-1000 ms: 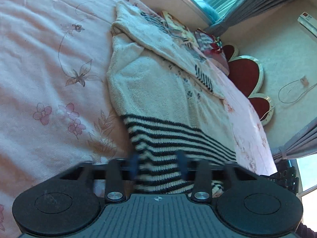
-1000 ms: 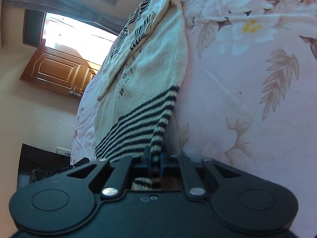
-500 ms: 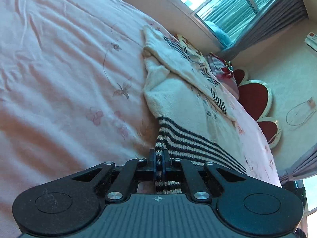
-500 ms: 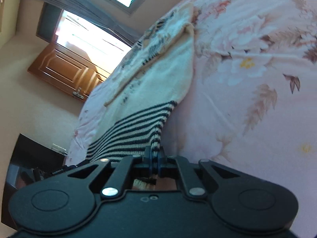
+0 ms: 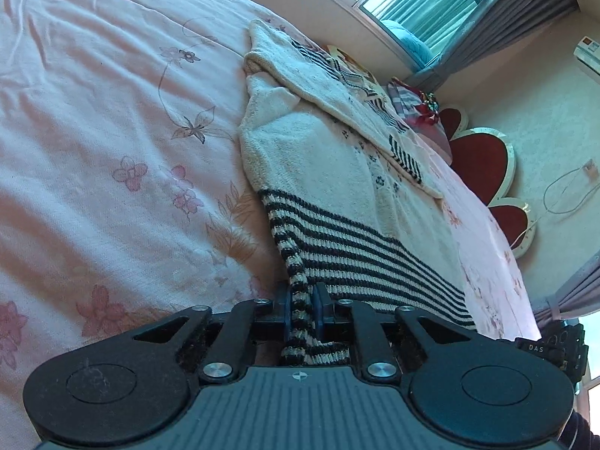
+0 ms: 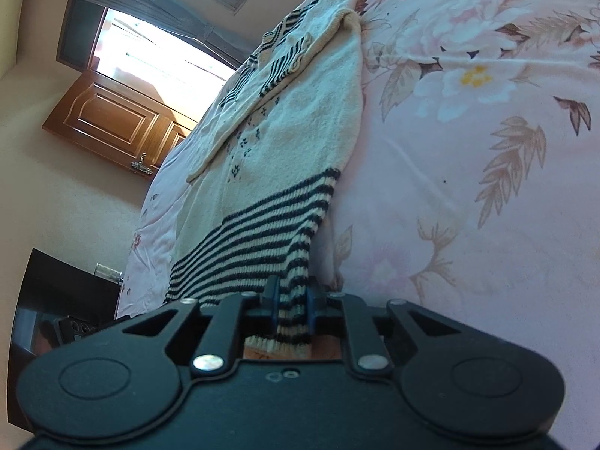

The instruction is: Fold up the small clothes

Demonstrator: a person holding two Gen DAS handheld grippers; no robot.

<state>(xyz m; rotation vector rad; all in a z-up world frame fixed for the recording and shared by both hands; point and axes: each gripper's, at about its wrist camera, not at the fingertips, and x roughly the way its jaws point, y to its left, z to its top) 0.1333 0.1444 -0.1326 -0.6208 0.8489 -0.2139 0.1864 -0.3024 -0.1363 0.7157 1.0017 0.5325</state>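
1. My left claw has the striped hem of the sweater between its jaws. The jaws are easing apart, but the blue pads still sit against the knit on both sides, so it is grasping the hem's left corner.
2. My right claw is the same on the other corner: hem between the pads, jaws easing apart a touch, knit still pinched.
3. Both claws sit at the near edge, one on each bottom corner. Neither is clearer closer; the striped band runs between them.
4. The sweater lies flat on the pink flowered bedsheet and stretches straight away from me. Its long axis runs hem to neck, in line with where both claws point.
5. Further out, a sleeve is already folded across the cream body, with its striped cuff lying on top.
6. The neck end is farthest, near the pillows and the red heart headboard.
7. My guess: the next move carries the hem away from me, up and over toward the neck, both corners together and level so the fold stays square.
8. Risk: if the pads loosen more, one corner slips and the fold skews.
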